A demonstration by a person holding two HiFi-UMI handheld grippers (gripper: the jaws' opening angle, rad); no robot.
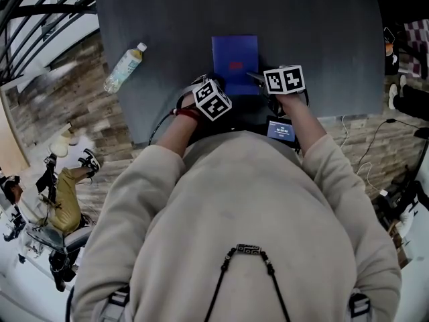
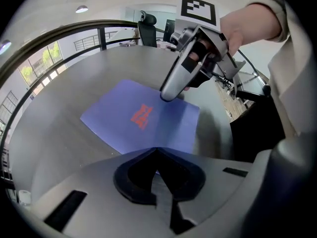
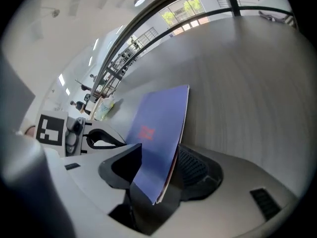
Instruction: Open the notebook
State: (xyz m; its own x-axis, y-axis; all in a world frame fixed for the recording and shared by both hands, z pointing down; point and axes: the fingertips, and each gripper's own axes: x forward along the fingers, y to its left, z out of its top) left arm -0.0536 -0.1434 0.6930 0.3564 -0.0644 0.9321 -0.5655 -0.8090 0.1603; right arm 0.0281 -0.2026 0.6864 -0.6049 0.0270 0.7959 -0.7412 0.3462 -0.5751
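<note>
A blue notebook (image 1: 234, 62) with a red mark on its cover lies shut on the dark grey table (image 1: 167, 32), near the front edge. My left gripper (image 1: 201, 84) is at its near left corner; in the left gripper view its jaws (image 2: 157, 152) meet tip to tip, with the notebook (image 2: 138, 118) just beyond them. My right gripper (image 1: 257, 79) is at the near right corner. In the right gripper view its jaws (image 3: 161, 167) stand wide apart with the notebook's corner (image 3: 158, 128) between them, the pads not pressing on it.
A clear plastic bottle (image 1: 125, 67) lies on the table's left part. A small device with a lit screen (image 1: 280, 130) sits below the table's front edge by my right arm. A person (image 1: 60, 186) is on the floor at the left, and cables run along the floor at the right.
</note>
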